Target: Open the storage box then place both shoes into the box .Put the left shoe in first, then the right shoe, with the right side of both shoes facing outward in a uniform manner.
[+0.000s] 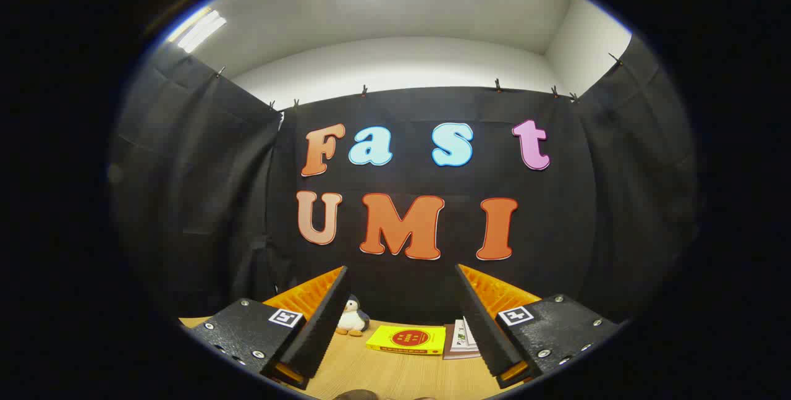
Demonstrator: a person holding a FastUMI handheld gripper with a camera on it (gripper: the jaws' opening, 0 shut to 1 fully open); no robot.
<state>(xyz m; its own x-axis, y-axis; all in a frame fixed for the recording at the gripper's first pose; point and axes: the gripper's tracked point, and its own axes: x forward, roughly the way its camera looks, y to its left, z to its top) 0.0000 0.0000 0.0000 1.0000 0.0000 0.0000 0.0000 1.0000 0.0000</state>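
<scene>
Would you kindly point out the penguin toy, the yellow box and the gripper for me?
penguin toy [352,319]: gripper view, on its white belly.
yellow box [406,339]: gripper view, on its top face.
gripper [401,319]: gripper view, midway between its open fingers, nothing held.

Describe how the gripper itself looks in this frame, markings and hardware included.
The gripper has two long fingers with finely ribbed inner faces. Each sits on a dark textured mounting block fixed with silver screws and carrying a square black-and-white marker tag. Its fingers stand apart.
</scene>
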